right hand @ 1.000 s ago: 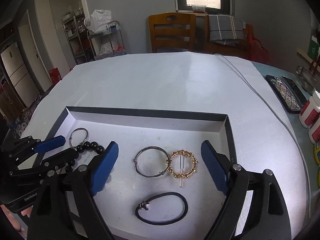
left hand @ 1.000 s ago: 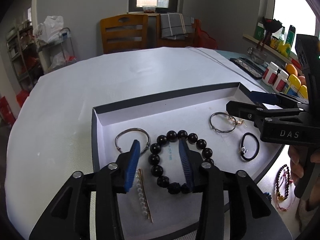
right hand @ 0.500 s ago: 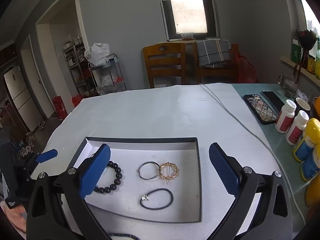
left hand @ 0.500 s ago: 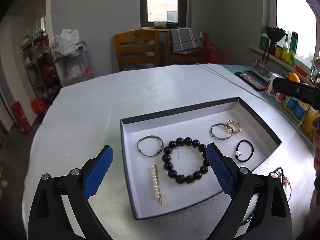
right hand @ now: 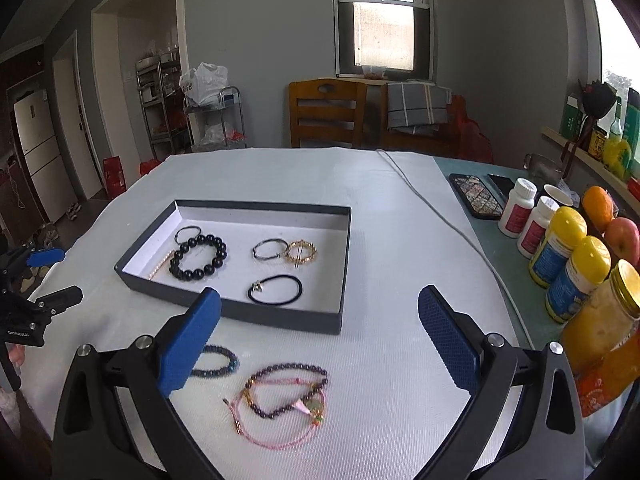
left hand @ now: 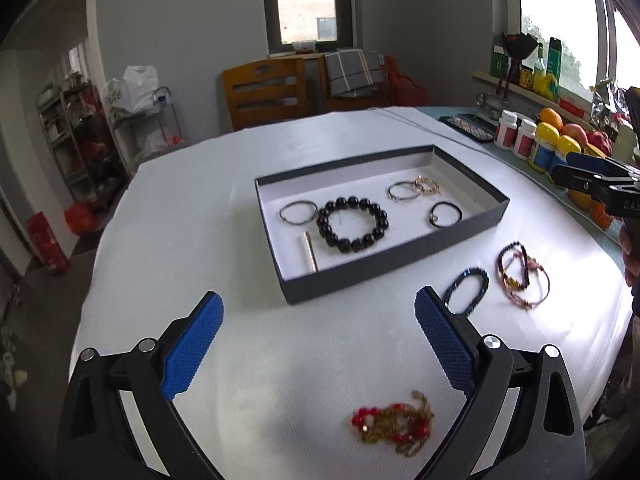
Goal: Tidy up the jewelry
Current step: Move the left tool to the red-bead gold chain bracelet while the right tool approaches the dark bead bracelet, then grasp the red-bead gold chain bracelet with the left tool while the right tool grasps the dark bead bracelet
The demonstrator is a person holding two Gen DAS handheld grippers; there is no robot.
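Observation:
A dark shallow box (left hand: 400,254) (right hand: 280,316) on the white table holds a black bead bracelet (left hand: 352,224) (right hand: 198,258), silver bangles (left hand: 298,213), a gold ring piece (right hand: 301,251), a black hair tie (right hand: 275,290) and a pearl hairpin (left hand: 309,256). Outside it lie a dark blue bead bracelet (left hand: 468,290) (right hand: 218,362), pink and purple bracelets (left hand: 520,280) (right hand: 286,404) and a red-gold chain (left hand: 394,426). My left gripper (left hand: 318,340) is open and empty, above the table before the box. My right gripper (right hand: 320,336) is open and empty above the loose bracelets.
Pill bottles (right hand: 524,216), yellow-capped bottles (right hand: 568,264), a jar (right hand: 604,336) and fruit stand along the right edge. A phone case (right hand: 476,200) and a cable (right hand: 440,216) lie at the back right. Wooden chairs (right hand: 326,114) stand behind the table.
Both grippers have pulled back and up from the box. The left one opened wide, leaving the black bead bracelet in the box. The loose bracelets outside came into view.

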